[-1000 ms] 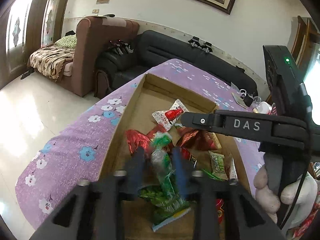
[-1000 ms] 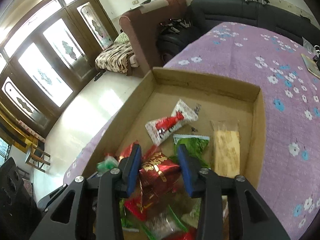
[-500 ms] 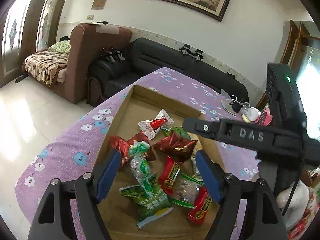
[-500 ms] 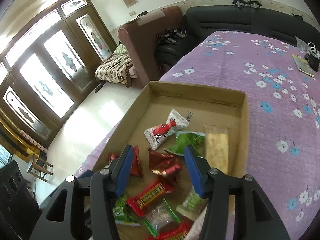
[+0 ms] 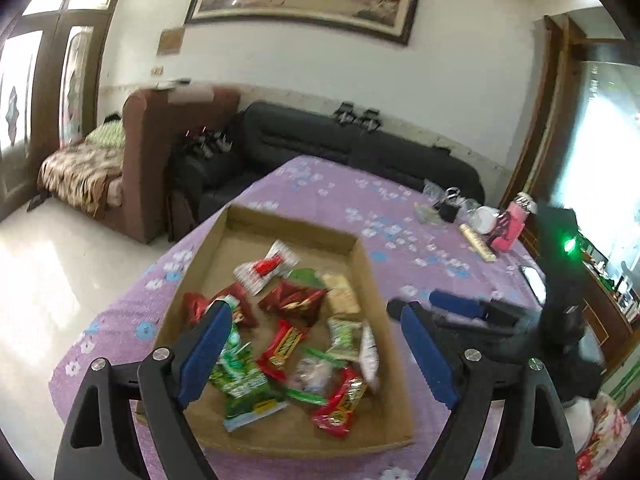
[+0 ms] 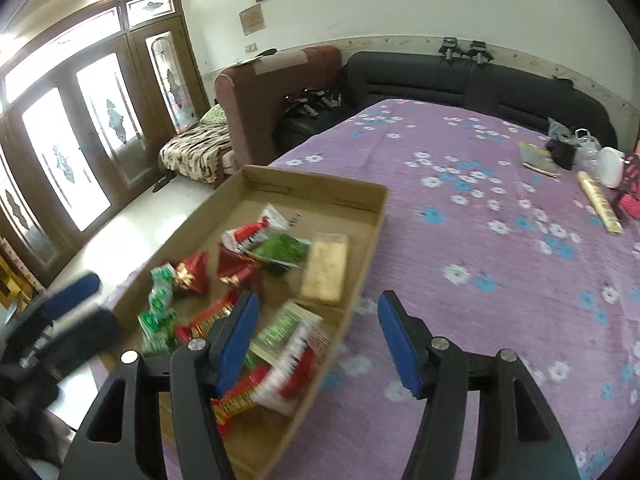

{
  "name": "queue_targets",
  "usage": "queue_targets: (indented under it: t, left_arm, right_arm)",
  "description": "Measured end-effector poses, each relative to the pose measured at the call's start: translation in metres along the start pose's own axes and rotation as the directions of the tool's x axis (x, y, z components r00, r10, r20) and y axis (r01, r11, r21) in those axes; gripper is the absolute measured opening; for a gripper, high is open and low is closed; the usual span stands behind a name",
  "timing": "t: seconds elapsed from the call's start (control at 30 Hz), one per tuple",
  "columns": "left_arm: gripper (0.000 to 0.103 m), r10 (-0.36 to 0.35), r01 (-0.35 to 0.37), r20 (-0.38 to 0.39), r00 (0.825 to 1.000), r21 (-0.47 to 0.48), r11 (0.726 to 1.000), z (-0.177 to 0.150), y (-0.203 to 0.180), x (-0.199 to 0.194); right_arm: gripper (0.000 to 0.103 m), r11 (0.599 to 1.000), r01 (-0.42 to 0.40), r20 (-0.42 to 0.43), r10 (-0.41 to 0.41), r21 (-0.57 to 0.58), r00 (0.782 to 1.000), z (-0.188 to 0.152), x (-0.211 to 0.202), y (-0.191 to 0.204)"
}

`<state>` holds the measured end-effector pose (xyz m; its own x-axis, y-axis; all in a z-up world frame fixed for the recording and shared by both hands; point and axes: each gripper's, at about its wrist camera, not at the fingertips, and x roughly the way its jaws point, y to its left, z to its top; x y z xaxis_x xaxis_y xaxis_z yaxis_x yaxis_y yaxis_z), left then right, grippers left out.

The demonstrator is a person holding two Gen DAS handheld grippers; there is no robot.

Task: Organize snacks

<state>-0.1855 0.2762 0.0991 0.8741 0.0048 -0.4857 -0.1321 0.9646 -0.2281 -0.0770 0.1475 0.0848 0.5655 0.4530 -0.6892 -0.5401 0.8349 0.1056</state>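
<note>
Both grippers, left [image 5: 312,344] and right [image 6: 316,340], hover with jaws apart, empty. Each should descend squarely over one wrapper inside the box [image 5: 360,256].

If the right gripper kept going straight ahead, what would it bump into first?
Probably the purple flowered cloth, just right of the cardboard box. The right gripper is open and empty; depth is uncertain.
</note>
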Motion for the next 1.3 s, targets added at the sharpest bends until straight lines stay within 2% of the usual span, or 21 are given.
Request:
queue_targets:
  t: [0.13,0.2,0.23,0.3,0.33,0.43,0.5,0.63,0.7,0.77,0.8,0.87,1.03,1.17,1.3]
  left_arm:
    - [0.093,0.025,-0.031,0.132,0.991,0.044,0.999,0.003,-0.02,-0.032]
    - [0.1,0.07,-0.083,0.236,0.969,0.048,0.995,0.005,-0.029,-0.052]
    - [0.102,0.097,-0.116,0.31,0.946,0.044,0.992,0.004,-0.034,-0.066]
    - [0.102,0.112,-0.139,0.407,0.907,0.037,0.99,0.003,-0.041,-0.088]
    - [0.102,0.114,-0.143,0.463,0.879,0.029,0.989,0.0,-0.045,-0.102]
    - [0.103,0.104,-0.126,0.565,0.818,-0.001,0.992,-0.009,-0.052,-0.122]
    - [0.102,0.104,-0.119,0.551,0.828,-0.007,0.993,-0.006,-0.056,-0.123]
    - [0.102,0.165,-0.182,0.483,0.86,-0.011,0.983,0.001,-0.064,-0.111]
    - [0.102,0.161,-0.163,0.42,0.893,-0.031,0.986,0.003,-0.064,-0.104]
    - [0.102,0.116,-0.104,0.336,0.935,-0.053,0.993,0.005,-0.06,-0.092]
    - [0.102,0.103,-0.088,0.301,0.948,-0.065,0.994,0.006,-0.057,-0.086]
    - [0.102,0.116,-0.099,0.23,0.966,-0.082,0.992,0.005,-0.054,-0.074]
    - [0.103,0.164,-0.153,0.105,0.981,-0.108,0.982,-0.005,-0.045,-0.042]
    - [0.103,0.208,-0.207,0.002,0.978,-0.086,0.975,-0.014,-0.044,-0.02]
    - [0.103,0.203,-0.206,-0.05,0.978,-0.064,0.977,-0.023,-0.044,-0.009]
  right_arm:
    - [0.063,1.0,0.014,0.034,-0.015,0.019,0.999,-0.016,-0.021,-0.011]
    - [0.065,1.0,0.013,0.055,-0.014,0.027,0.998,-0.023,-0.03,-0.015]
    - [0.065,1.0,0.014,0.071,-0.016,0.027,0.997,-0.028,-0.037,-0.017]
    - [0.068,1.0,0.02,0.095,-0.021,0.019,0.995,-0.033,-0.046,-0.018]
    - [0.068,1.0,0.023,0.108,-0.024,0.012,0.994,-0.037,-0.05,-0.019]
    - [0.07,1.0,0.024,0.127,-0.022,-0.008,0.992,-0.043,-0.06,-0.018]
    - [0.07,1.0,0.012,0.13,-0.01,-0.016,0.992,-0.047,-0.065,-0.017]
    - [0.071,1.0,-0.004,0.128,0.006,-0.02,0.992,-0.056,-0.07,-0.018]
    - [0.071,1.0,-0.014,0.128,0.016,-0.015,0.992,-0.059,-0.072,-0.02]
    - [0.071,1.0,-0.023,0.124,0.023,-0.005,0.992,-0.061,-0.072,-0.022]
    - [0.072,1.0,-0.027,0.121,0.027,-0.002,0.992,-0.062,-0.071,-0.023]
    - [0.072,1.0,-0.031,0.116,0.03,0.001,0.993,-0.064,-0.071,-0.023]
    - [0.072,1.0,-0.031,0.104,0.032,-0.004,0.994,-0.068,-0.07,-0.019]
    - [0.072,1.0,-0.023,0.096,0.024,-0.017,0.995,-0.07,-0.069,-0.016]
    - [0.072,1.0,-0.015,0.072,0.017,-0.022,0.997,-0.073,-0.064,-0.012]
